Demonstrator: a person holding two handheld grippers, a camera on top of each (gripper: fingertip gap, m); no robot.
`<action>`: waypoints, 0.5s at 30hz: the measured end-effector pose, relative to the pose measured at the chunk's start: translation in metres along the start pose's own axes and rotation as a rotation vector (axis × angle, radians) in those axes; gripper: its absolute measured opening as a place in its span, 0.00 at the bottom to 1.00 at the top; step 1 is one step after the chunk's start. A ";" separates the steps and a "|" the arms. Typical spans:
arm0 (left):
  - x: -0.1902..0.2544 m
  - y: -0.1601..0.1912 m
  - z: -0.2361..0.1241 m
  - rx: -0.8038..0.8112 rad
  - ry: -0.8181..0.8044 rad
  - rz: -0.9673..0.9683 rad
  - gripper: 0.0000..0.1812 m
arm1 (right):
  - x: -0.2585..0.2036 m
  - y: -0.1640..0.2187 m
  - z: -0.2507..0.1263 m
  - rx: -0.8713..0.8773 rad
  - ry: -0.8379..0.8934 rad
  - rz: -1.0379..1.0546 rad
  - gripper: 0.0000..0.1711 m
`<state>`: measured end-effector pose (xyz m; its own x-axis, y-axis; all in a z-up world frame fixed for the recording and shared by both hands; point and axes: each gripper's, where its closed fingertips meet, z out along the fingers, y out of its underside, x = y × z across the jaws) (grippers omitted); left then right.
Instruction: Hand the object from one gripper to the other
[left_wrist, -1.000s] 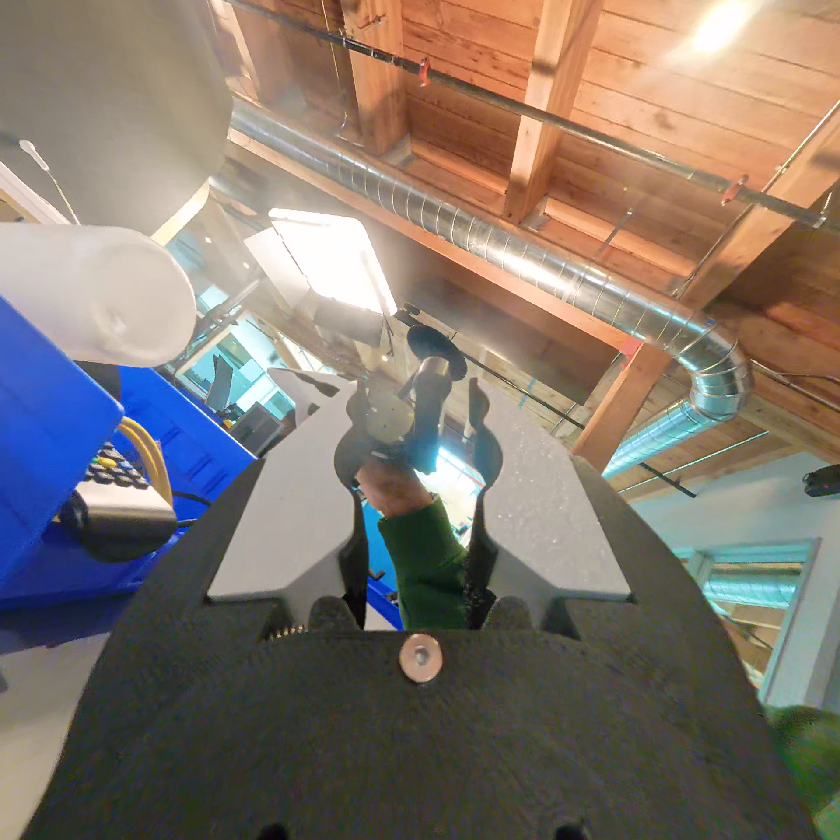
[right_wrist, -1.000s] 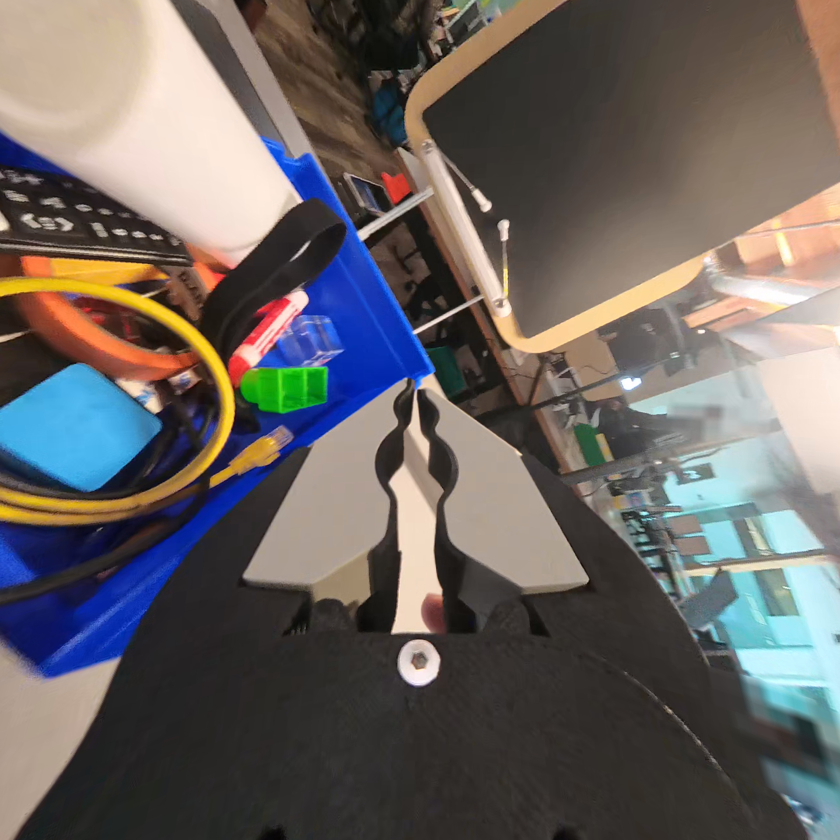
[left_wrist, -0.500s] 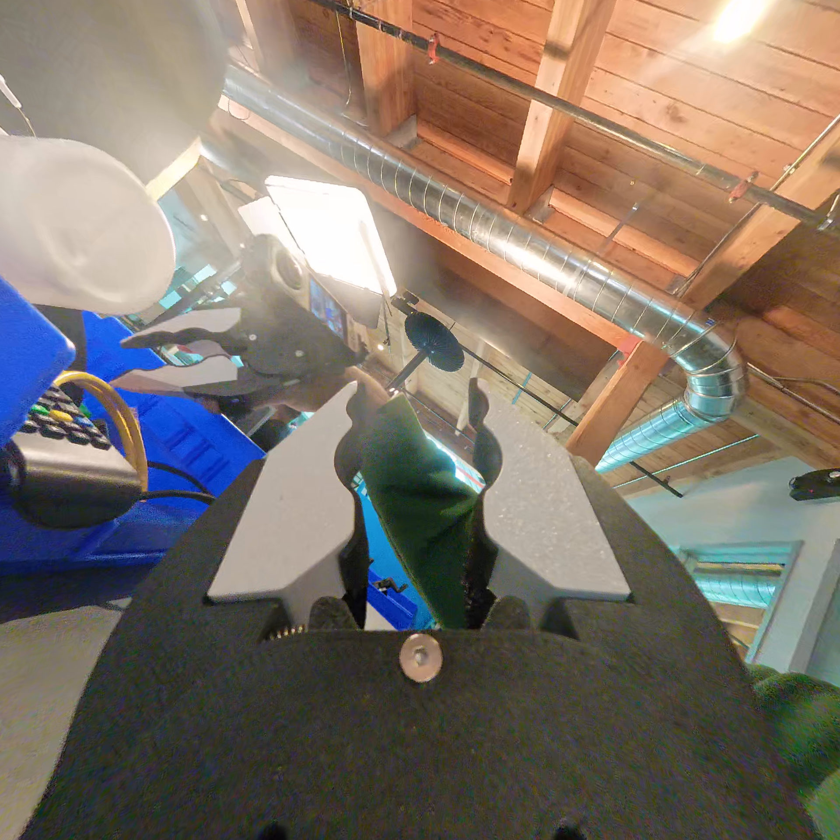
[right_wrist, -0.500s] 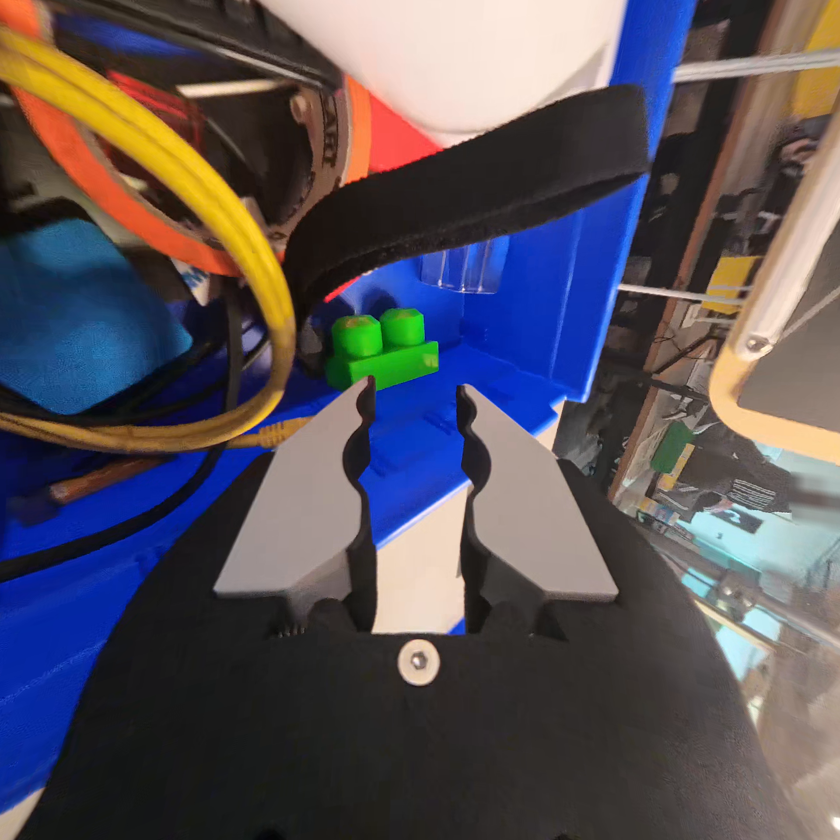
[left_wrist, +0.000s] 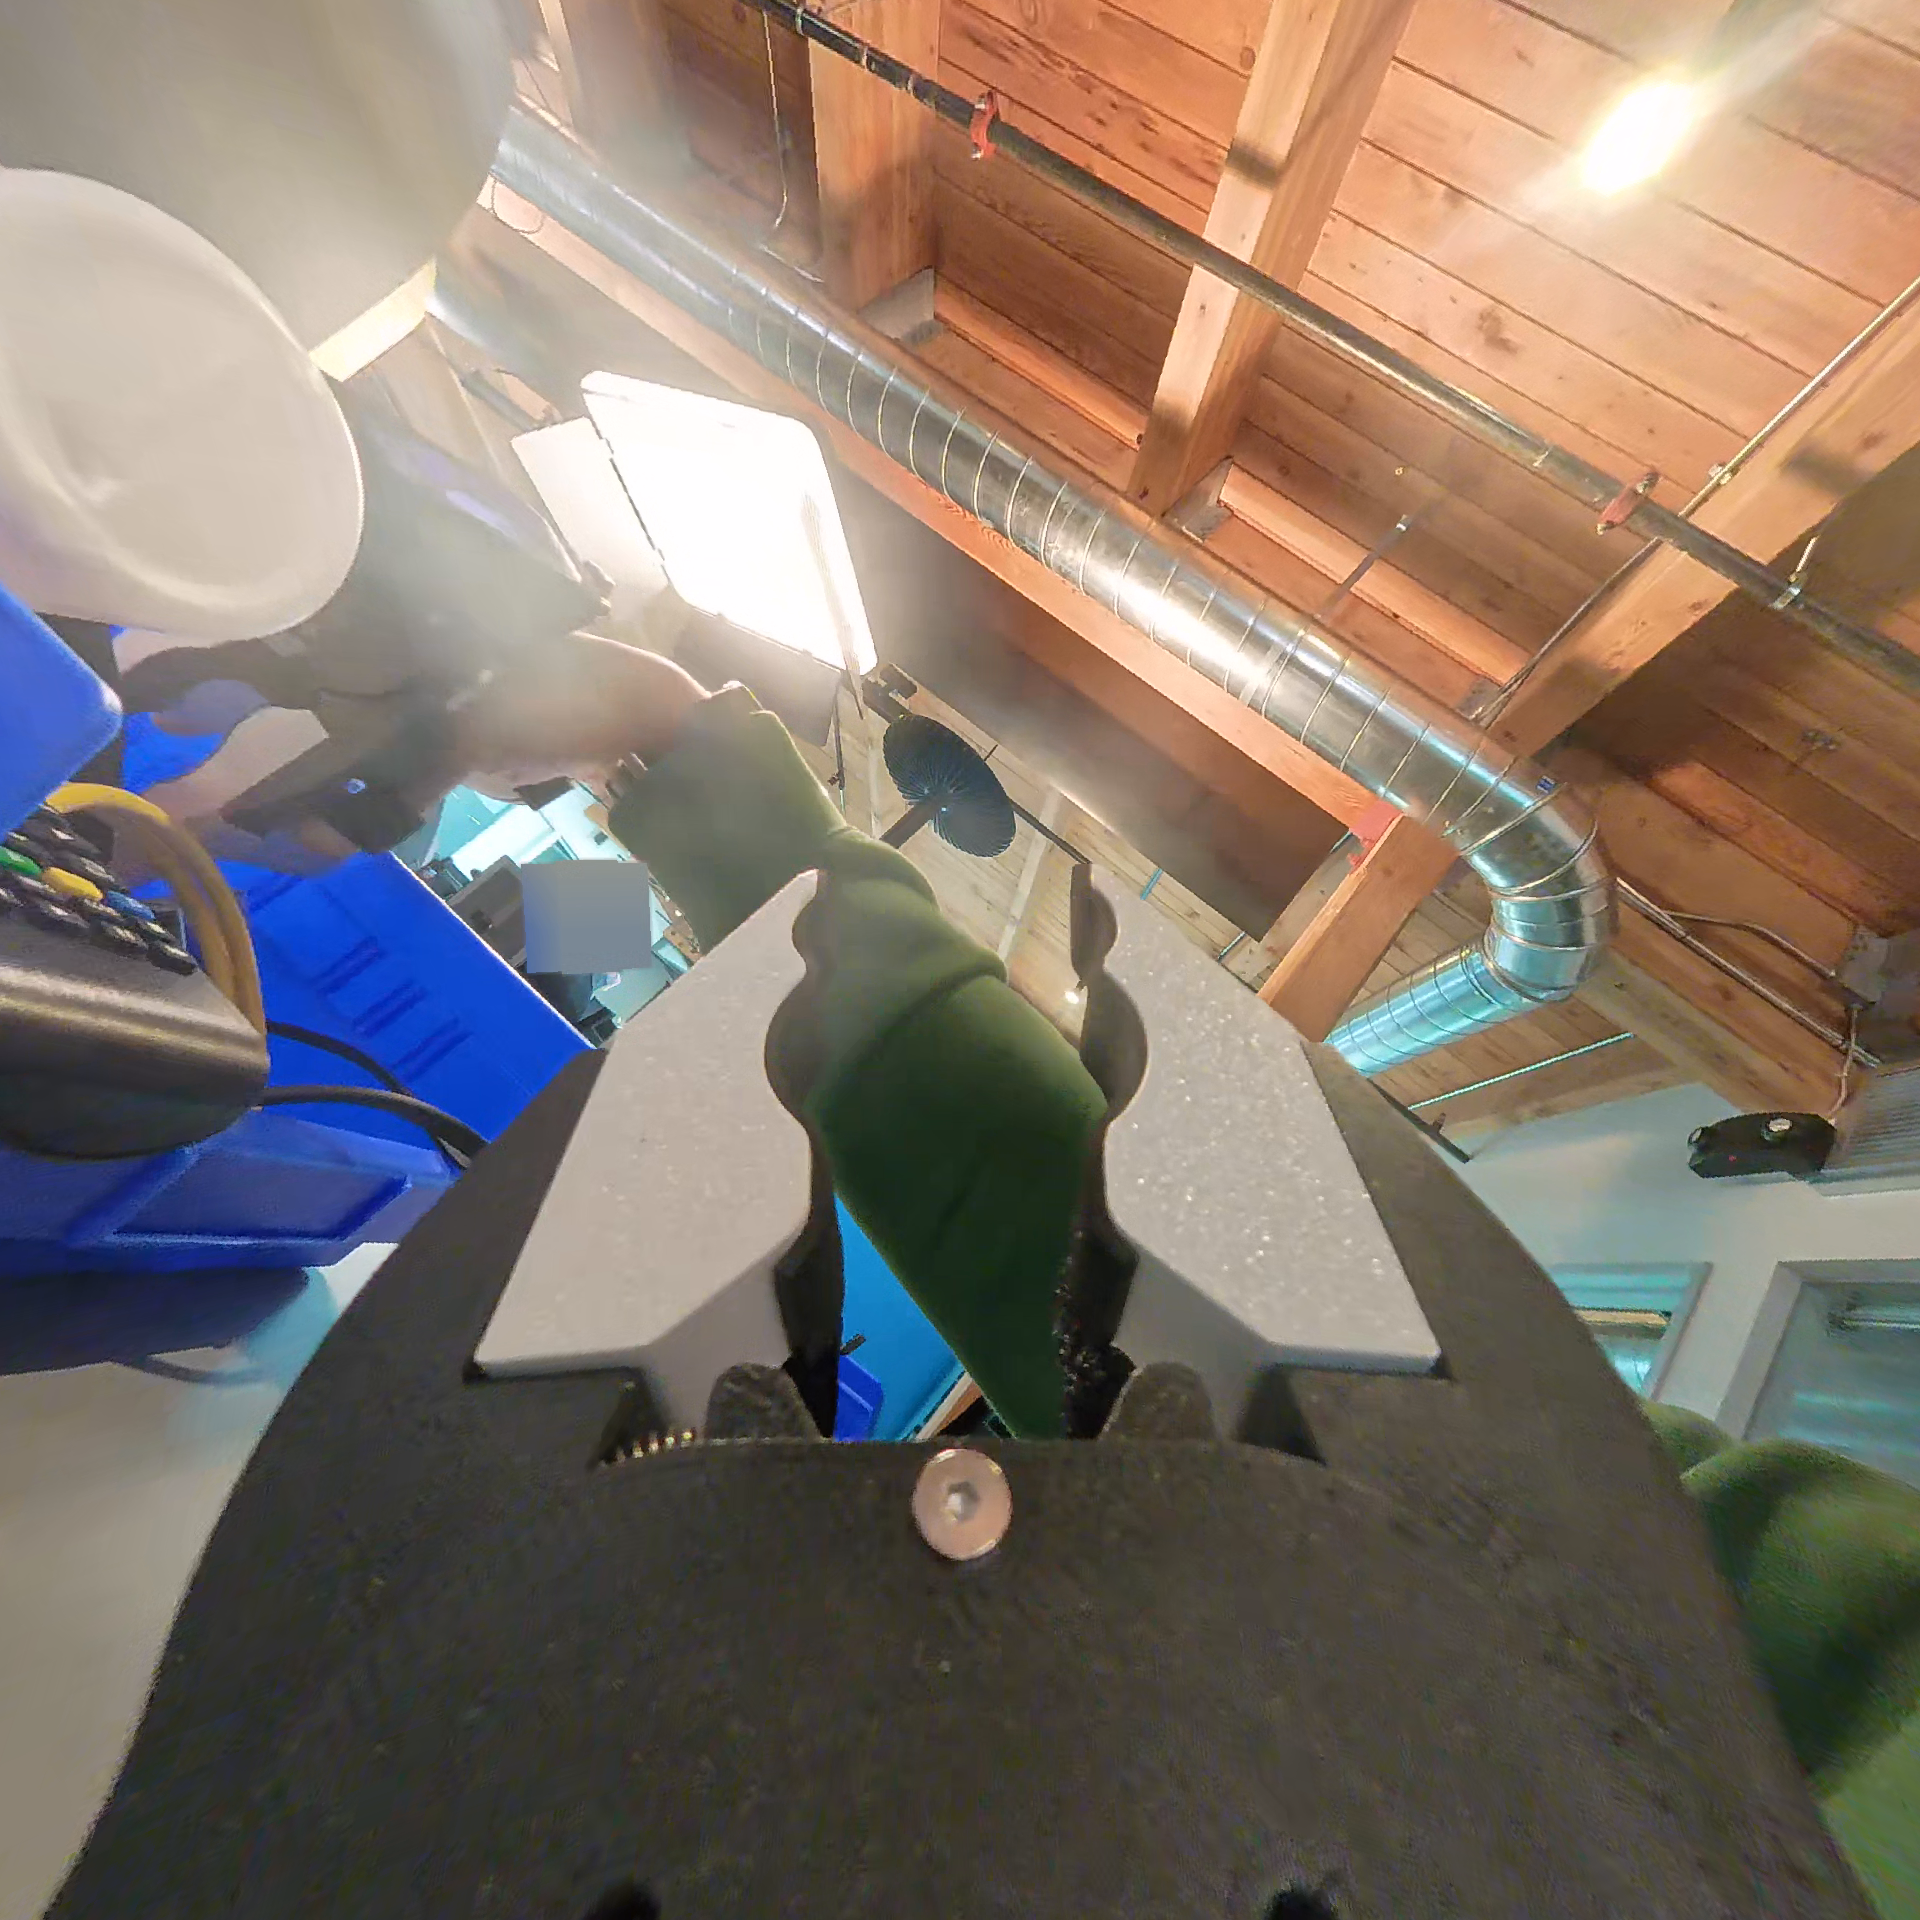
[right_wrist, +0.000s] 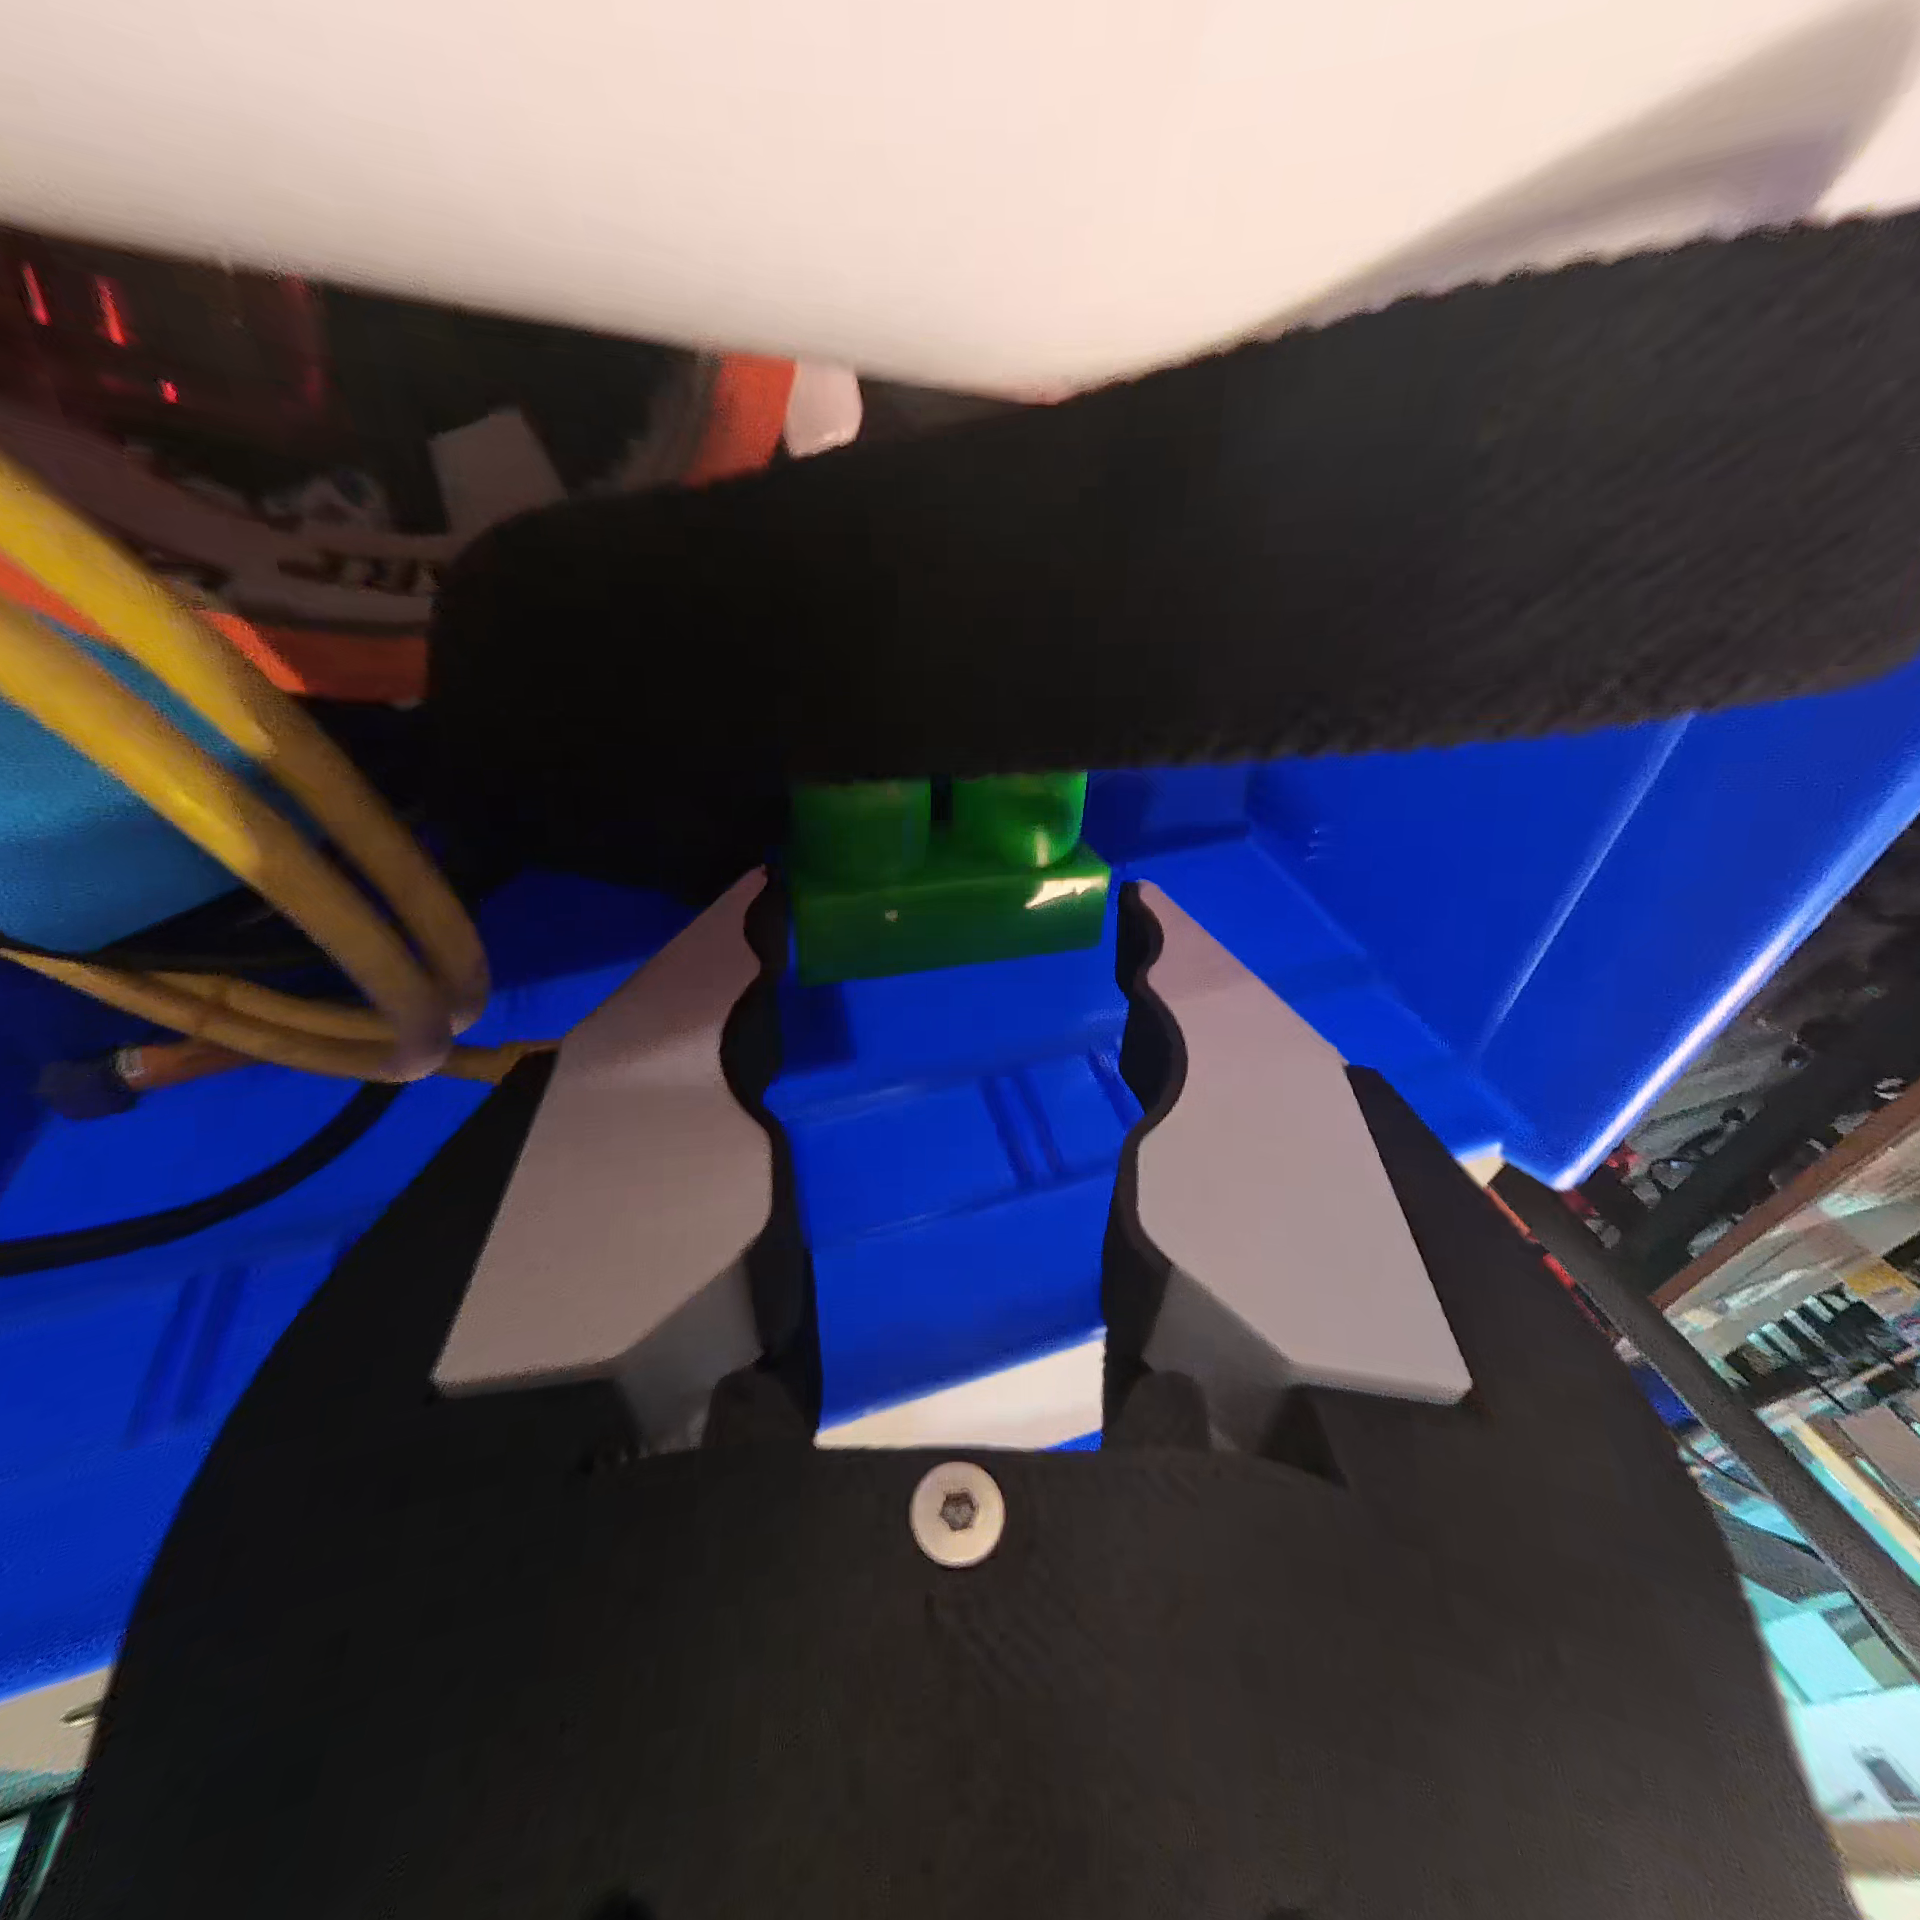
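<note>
Since half a second ago, our right claw (right_wrist: 943, 914) has gone deeper into the blue bin (right_wrist: 1621, 894), and the green brick (right_wrist: 940, 920), which was a little ahead of the tips, now sits just in front of the gap between them. The two grey fingers (right_wrist: 634, 1164) are spread apart and we see no contact with the brick yet; it rests on the bin floor near the bin's far wall, its two studs pointing up. A wide black strap (right_wrist: 1143, 623) hangs across just above the brick and hides the tops of the studs. Above the strap lies a big white roll (right_wrist: 831, 156). At the left side of the bin, loops of yellow cable (right_wrist: 239, 831) curve down, with something orange (right_wrist: 748, 426) behind them; this part is blurred.

Our left claw (left_wrist: 943, 904) has hardly shifted and points upward toward the wooden ceiling (left_wrist: 1455, 260) and a silver duct (left_wrist: 1143, 561). Its fingers are also spread and hold nothing. Between them we see a green sleeve (left_wrist: 935, 1091), farther off, which reaches toward the bin at the left. The hand at its end is washed out by a bright lamp panel (left_wrist: 727, 520), so we cannot tell more there. A dark remote with coloured buttons (left_wrist: 94, 966) lies at the bin's edge.
</note>
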<state>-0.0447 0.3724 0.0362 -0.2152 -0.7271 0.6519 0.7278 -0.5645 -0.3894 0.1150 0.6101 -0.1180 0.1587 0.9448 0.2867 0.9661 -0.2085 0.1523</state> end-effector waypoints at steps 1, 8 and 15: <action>0.000 0.000 0.000 -0.001 0.001 -0.003 0.25 | 0.000 -0.002 0.002 0.008 -0.011 0.006 0.38; 0.001 -0.001 0.000 0.005 0.001 0.011 0.25 | 0.004 -0.015 0.023 0.096 -0.042 0.081 0.42; 0.001 -0.002 -0.001 0.013 0.003 0.007 0.25 | 0.007 -0.007 0.020 0.044 0.000 0.141 0.36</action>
<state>-0.0472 0.3726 0.0370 -0.2123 -0.7323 0.6471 0.7375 -0.5545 -0.3855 0.1136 0.6228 -0.1359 0.2939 0.9069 0.3019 0.9421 -0.3282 0.0688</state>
